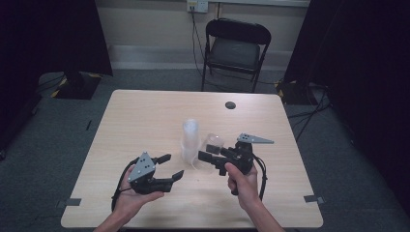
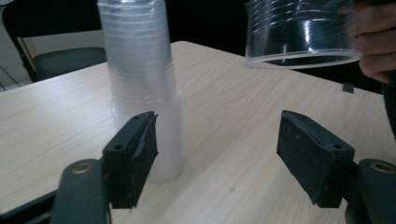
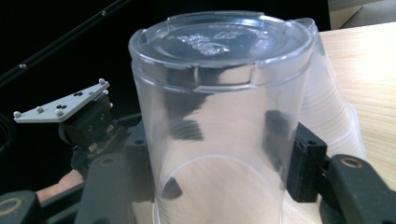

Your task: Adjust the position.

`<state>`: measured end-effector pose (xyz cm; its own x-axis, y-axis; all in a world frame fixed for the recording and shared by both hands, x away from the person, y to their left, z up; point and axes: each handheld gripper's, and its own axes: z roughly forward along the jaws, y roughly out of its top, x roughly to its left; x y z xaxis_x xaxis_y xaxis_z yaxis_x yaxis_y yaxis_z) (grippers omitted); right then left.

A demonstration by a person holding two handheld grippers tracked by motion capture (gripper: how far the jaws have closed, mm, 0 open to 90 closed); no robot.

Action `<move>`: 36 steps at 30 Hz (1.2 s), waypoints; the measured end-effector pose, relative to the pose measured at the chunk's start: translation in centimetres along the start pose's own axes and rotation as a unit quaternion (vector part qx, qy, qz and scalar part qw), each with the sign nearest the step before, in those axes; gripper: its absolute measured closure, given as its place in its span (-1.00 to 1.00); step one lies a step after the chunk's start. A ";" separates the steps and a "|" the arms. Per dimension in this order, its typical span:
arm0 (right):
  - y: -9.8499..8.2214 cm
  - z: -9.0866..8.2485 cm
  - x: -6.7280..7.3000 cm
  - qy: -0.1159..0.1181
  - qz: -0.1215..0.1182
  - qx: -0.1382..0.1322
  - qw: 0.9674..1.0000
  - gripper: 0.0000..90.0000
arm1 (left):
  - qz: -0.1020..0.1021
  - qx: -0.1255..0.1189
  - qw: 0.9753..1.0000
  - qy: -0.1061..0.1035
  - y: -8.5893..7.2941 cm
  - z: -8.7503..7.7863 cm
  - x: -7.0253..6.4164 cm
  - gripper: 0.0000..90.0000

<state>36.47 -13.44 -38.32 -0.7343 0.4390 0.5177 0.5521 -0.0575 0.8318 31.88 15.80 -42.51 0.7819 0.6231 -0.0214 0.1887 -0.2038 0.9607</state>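
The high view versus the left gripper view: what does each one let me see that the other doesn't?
High view alone: the folding chair, the table whole, both hands, and the right tongs shut on a single clear cup. Left gripper view alone: the left tongs' black pads close up, standing open with nothing between them, and the ribbing of the cup's wall. Both share the upside-down cup stack on the wooden tabletop.

**Both grippers over the near edge**

My left gripper sits low in an upturned left hand, jaws spread wide with nothing between the pads, pointing right. My right gripper points left, its jaws clamped on a cup, the right hand gripping its handle from below.
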 end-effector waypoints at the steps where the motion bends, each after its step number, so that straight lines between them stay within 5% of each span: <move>1: 0.0 0.0 0.0 0.001 0.000 -0.001 1.000 -0.10 | 0.006 -0.001 1.000 -0.002 0.1 0.2 -0.1 -0.27; 7: 0.3 0.1 0.4 0.005 0.007 -0.006 1.000 -0.10 | -0.004 -0.014 1.000 -0.005 0.3 1.2 -0.5 -0.23; 17: 0.8 -0.1 1.2 -0.001 0.011 -0.014 1.000 -0.10 | 0.018 -0.045 0.999 -0.014 1.1 2.5 -1.0 -0.05; 21: 0.8 -0.2 1.2 0.000 0.014 -0.016 1.000 -0.10 | 0.004 -0.056 0.998 -0.020 1.0 3.0 -1.2 0.07; 36: 0.0 0.8 1.2 0.022 0.049 0.005 0.999 -0.10 | 0.015 -0.109 0.994 -0.002 0.7 3.3 -2.1 0.44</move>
<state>35.94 -12.18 -37.83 -0.6936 0.3920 0.6043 0.6252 -0.0890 0.7754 32.33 11.86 -42.66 0.7871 0.6167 0.0076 0.0329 -0.0543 0.9980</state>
